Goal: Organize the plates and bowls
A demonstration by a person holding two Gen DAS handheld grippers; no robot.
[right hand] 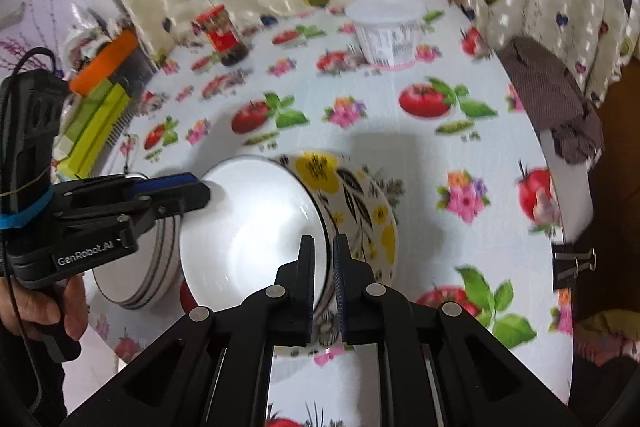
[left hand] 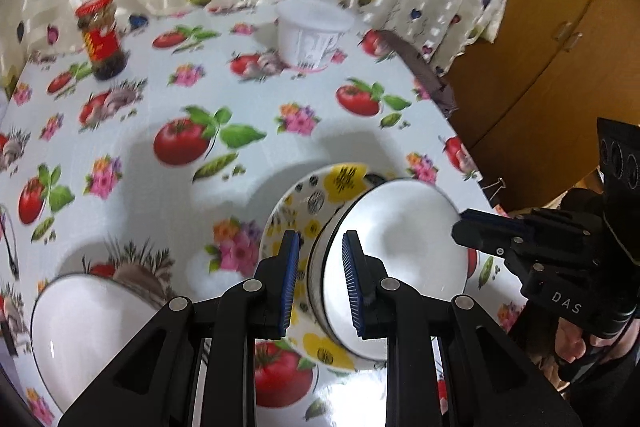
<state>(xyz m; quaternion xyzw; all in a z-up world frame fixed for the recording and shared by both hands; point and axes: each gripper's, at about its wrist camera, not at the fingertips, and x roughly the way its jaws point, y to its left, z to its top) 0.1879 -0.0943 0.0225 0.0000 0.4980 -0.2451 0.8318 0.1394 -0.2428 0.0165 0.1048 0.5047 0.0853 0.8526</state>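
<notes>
Lowering white bowl into flowered bowl: keep both grippers clamped on rim (level, centred).

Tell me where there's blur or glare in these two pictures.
Left wrist view: the red-lidded glass jar and white plastic tub at the back are smeared, and the white ceramic bowl is washed out. Right wrist view: same far blur, glare inside that bowl.
</notes>
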